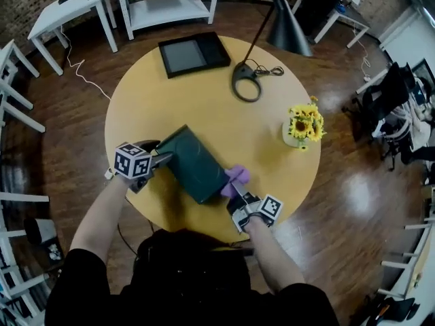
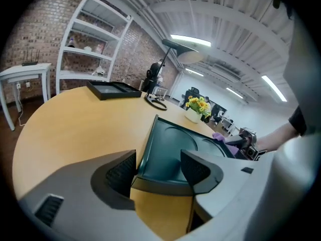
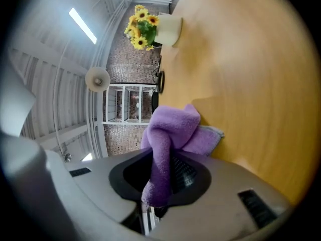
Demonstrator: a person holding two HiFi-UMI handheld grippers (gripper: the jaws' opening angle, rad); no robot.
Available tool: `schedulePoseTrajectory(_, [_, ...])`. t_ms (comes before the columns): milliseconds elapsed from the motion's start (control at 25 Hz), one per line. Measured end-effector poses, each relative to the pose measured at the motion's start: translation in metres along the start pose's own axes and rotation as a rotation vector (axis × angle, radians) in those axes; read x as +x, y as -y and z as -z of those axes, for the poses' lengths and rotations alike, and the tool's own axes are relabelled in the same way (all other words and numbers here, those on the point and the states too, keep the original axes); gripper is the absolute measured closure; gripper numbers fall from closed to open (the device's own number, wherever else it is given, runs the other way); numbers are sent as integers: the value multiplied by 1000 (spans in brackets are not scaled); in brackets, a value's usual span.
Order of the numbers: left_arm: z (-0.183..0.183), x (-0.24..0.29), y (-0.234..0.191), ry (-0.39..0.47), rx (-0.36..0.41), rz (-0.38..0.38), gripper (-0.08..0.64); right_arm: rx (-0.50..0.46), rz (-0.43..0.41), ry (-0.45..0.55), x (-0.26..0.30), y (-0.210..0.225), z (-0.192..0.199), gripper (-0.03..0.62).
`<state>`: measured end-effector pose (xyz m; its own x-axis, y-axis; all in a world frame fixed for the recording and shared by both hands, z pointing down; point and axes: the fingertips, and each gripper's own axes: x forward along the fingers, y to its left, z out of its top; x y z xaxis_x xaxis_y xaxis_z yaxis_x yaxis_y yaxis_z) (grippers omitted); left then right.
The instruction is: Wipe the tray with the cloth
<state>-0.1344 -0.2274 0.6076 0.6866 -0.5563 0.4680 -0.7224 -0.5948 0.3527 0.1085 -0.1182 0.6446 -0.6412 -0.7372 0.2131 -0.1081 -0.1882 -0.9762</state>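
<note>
A dark green tray lies at an angle on the round yellow table, close to its front edge. My left gripper is at the tray's left corner. In the left gripper view that corner of the tray sits between the wide-apart jaws of the left gripper, and I see no firm press on it. My right gripper is at the tray's right end, shut on a purple cloth. In the right gripper view the cloth bunches out of the right gripper above the tabletop.
A second black tray lies at the table's far side. A floor lamp's ring base and a vase of sunflowers stand to the right. White shelves and small white tables surround the table.
</note>
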Motion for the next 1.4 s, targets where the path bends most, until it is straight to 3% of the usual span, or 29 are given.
schedulePoseTrajectory(280, [34, -42, 14, 24, -106, -117, 288, -38, 33, -31, 58, -16, -45, 518])
schedulePoseTrajectory(520, [56, -59, 59, 124, -279, -179, 285, -181, 68, -133, 108, -36, -80, 517])
schedulePoseTrajectory(640, [72, -62, 91, 191, -366, -201, 285, -199, 90, -191, 121, -39, -85, 517])
schedulePoseTrajectory(840, [97, -73, 113, 264, -443, -227, 318, -341, 114, -317, 119, -37, -74, 517])
schedulePoseTrajectory(1120, [101, -72, 107, 258, -439, -247, 333, -292, 112, -416, 73, -18, -57, 517])
schedulePoseTrajectory(1240, [101, -74, 106, 266, -448, -250, 341, -278, 95, -402, 51, -12, -50, 517])
schedulePoseTrajectory(1400, [100, -75, 104, 285, -460, -268, 341, -187, 69, -354, 29, -5, -43, 517])
